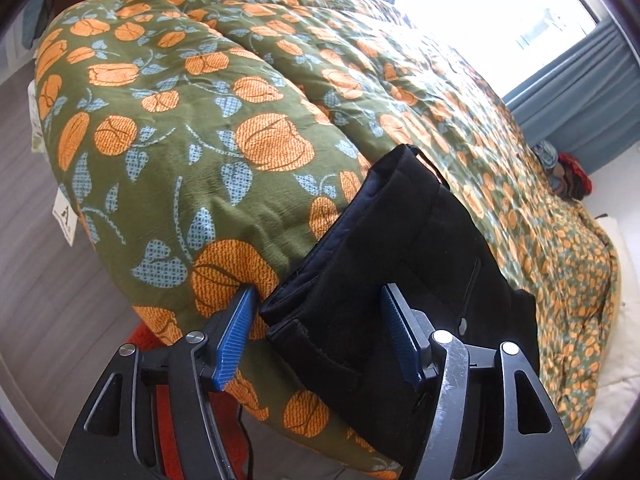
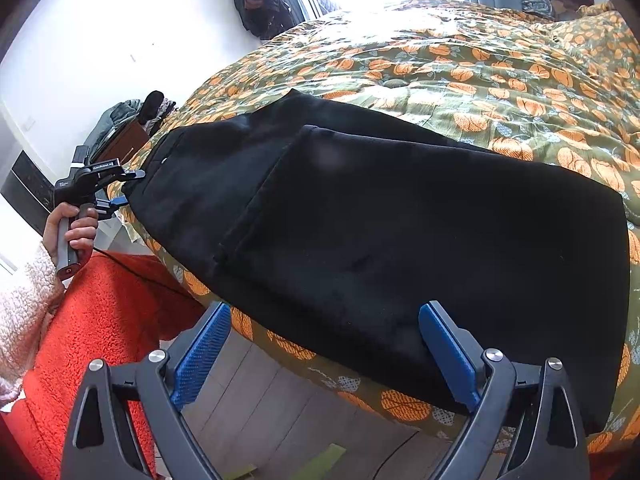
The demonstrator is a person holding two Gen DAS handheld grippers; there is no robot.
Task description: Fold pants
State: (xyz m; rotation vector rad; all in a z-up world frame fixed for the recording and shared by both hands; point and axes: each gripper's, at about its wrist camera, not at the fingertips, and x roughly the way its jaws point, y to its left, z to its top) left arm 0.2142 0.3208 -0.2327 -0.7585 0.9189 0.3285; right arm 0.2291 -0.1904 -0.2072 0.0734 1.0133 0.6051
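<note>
Black pants (image 2: 380, 216) lie folded lengthwise on a green quilt with orange flowers (image 2: 500, 76), along the bed's near edge. In the left wrist view the waistband end (image 1: 400, 264) lies between my open blue fingers, and my left gripper (image 1: 320, 296) sits at that end without clamping it. My right gripper (image 2: 324, 312) is open at the near edge of the pants, over the bed's side, its fingers apart and empty. The left gripper (image 2: 120, 188) also shows in the right wrist view, held by a hand at the pants' far left end.
The quilt (image 1: 200, 140) bulges up in a thick fold at the left of the bed. An orange fleece (image 2: 100, 320) is by the bed's side over a grey plank floor (image 2: 260, 400). A bright window (image 1: 500, 12) with blue curtains (image 1: 592, 92) is beyond. Clothes (image 1: 568, 172) lie at the far end.
</note>
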